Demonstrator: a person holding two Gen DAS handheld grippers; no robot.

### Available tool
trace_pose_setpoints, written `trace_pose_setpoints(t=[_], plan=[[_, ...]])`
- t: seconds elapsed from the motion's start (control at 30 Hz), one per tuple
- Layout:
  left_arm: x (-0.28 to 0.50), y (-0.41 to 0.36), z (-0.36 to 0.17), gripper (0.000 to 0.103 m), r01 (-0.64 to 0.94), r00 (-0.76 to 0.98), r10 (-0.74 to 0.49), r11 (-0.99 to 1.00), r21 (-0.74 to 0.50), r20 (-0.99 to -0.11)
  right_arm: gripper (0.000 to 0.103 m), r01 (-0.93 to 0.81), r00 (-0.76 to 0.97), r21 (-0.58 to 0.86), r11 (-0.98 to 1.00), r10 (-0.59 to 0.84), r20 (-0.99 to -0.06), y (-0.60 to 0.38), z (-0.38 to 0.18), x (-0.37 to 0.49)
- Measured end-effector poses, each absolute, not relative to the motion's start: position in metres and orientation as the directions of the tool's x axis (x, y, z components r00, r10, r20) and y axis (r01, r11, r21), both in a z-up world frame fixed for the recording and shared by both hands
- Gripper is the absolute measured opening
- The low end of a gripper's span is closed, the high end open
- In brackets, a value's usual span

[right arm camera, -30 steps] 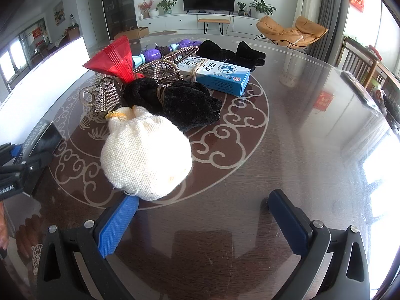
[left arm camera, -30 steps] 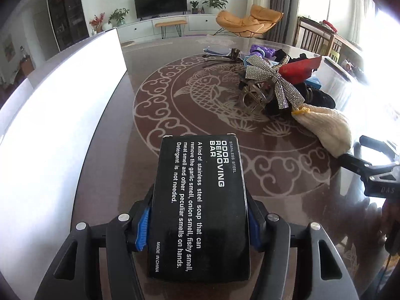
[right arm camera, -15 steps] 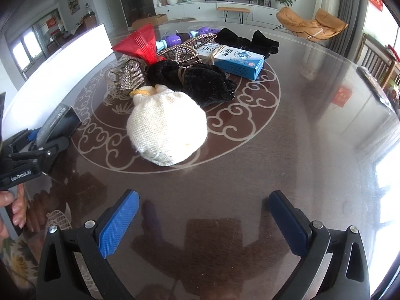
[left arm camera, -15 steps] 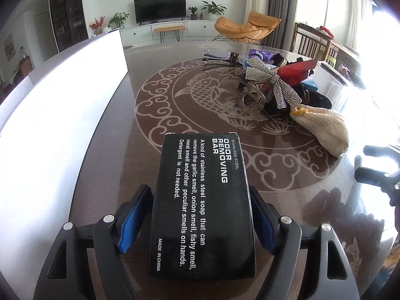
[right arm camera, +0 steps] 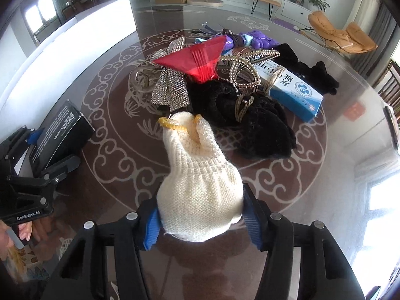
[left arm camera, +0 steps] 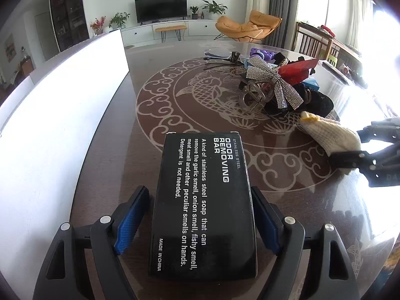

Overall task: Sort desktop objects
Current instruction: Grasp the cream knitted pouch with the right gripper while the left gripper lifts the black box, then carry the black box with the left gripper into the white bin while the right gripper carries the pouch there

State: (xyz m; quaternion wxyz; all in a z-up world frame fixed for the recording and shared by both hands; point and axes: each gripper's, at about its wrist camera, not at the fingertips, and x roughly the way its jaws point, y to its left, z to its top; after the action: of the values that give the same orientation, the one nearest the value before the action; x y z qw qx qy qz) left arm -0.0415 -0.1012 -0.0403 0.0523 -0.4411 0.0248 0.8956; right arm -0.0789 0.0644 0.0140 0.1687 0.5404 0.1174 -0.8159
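So here we've got the left gripper with its jaws opening around the black box, and both blue pads stand off its sides with a visible gap, so it's released and just lying flat on the worktop near the left edge, right beside the white panel. Our right gripper is closing its jaws on the cream knit pouch, pads pressing into the fat end so the knit bulges out between them. The pouch's yellow-trimmed mouth points toward the pile in the middle of the worktop: red fan, rhinestone bow, black fuzzy stuff, a blue box and a purple thing behind.
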Motion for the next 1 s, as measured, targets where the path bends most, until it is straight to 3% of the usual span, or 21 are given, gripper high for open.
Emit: trace_pose_setpoints(t=[0.17,0.27,0.3,0.5,0.57,0.6,0.63,0.8,1.0], plan=[[-0.04,-0.101,-0.04,0.08,-0.119,-0.604,0.07,-0.993,0.003,-0.794,0.059,0.411,-0.241,0.082,-0.908,-0.195,-0.951,0.09,0.018,-0.025],[-0.041,-0.099,-0.04,0.09,-0.173,-0.562,0.101,-0.985,-0.002,-0.821,0.078,0.395,-0.2,0.131,-0.909,-0.224,-0.954,0.104,0.021,-0.009],[-0.043,-0.098,-0.04,0.092,-0.198,-0.537,0.105,-0.98,0.004,-0.837,0.083,0.395,-0.206,0.128,-0.91,-0.224,-0.953,0.105,0.025,-0.008],[-0.05,-0.106,-0.029,0.09,-0.209,-0.501,0.095,-0.978,0.014,-0.86,0.086,0.523,-0.18,0.037,-0.852,-0.153,-0.972,0.085,0.023,-0.01],[-0.054,-0.109,-0.03,0.057,-0.202,-0.478,0.117,-0.979,-0.021,-0.87,0.08,0.57,-0.19,-0.008,-0.821,-0.123,-0.974,0.08,0.021,-0.005],[-0.053,-0.109,-0.029,0.058,-0.188,-0.484,0.104,-0.982,-0.013,-0.869,0.058,0.587,-0.197,-0.033,-0.809,-0.103,-0.975,0.076,0.02,-0.003],[-0.051,-0.108,-0.029,0.058,-0.175,-0.491,0.087,-0.985,0.0,-0.867,0.05,0.589,-0.194,-0.048,-0.807,-0.083,-0.977,0.076,0.019,-0.002],[-0.025,-0.119,-0.001,0.058,-0.154,-0.525,0.2,-0.978,-0.139,-0.827,0.048,0.501,-0.219,0.053,-0.864,-0.185,-0.958,0.094,0.056,0.0],[0.015,-0.176,0.085,0.058,-0.105,-0.643,0.272,-0.957,-0.27,-0.716,0.048,0.501,-0.316,0.123,-0.857,-0.314,-0.895,0.057,0.131,-0.022]])
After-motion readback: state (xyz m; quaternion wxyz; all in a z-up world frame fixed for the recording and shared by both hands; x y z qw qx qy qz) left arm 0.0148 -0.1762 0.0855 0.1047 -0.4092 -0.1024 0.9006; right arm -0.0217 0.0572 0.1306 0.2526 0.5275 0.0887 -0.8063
